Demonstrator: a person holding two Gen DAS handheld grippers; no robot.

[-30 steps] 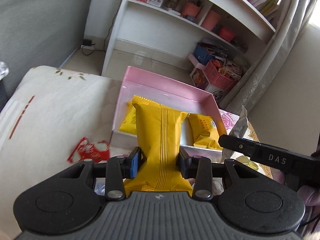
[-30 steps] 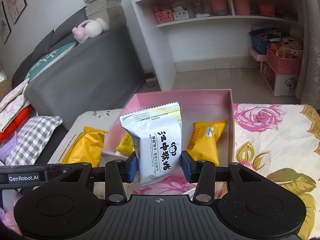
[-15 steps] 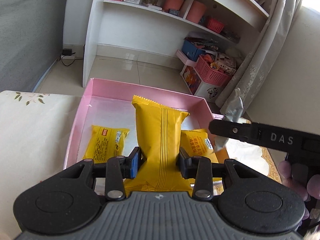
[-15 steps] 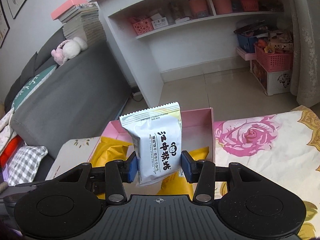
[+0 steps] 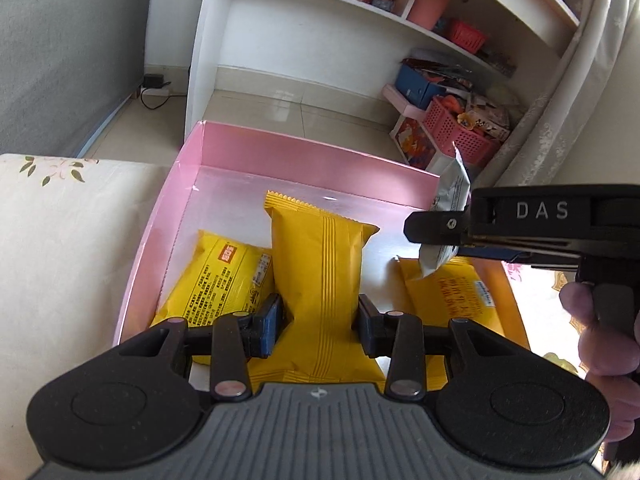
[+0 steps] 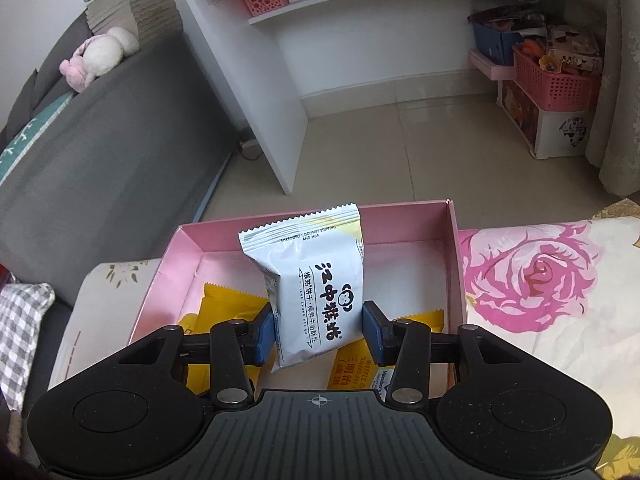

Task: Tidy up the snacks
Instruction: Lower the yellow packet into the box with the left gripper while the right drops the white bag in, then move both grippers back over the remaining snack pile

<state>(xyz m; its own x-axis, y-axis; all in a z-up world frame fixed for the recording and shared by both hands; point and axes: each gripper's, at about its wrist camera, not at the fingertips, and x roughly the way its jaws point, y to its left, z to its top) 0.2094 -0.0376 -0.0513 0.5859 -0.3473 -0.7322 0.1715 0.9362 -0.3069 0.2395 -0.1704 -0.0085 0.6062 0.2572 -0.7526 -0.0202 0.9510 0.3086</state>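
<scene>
My left gripper [image 5: 319, 330] is shut on an upright yellow snack packet [image 5: 320, 276], held over the pink box [image 5: 224, 152]. Two more yellow packets lie on the box floor, one at the left [image 5: 218, 276] and one at the right [image 5: 448, 300]. My right gripper [image 6: 319, 330] is shut on a white snack packet with black lettering [image 6: 316, 280], also above the pink box [image 6: 404, 216]. From the left wrist view the right gripper [image 5: 432, 232] reaches in from the right with the white packet [image 5: 450, 196] in it. Yellow packets [image 6: 228, 308] lie below.
The box sits on a table covered by a floral cloth [image 6: 532, 280]. Beyond it are tiled floor, a white shelf unit [image 5: 304, 52], a grey sofa [image 6: 100, 152], and pink baskets [image 6: 556, 80] by a curtain. A person's hand [image 5: 600, 344] holds the right gripper.
Both grippers have moved forward and lower over the pink box, each keeping its packet. The box floor and its yellow packets now fill more of both views.
</scene>
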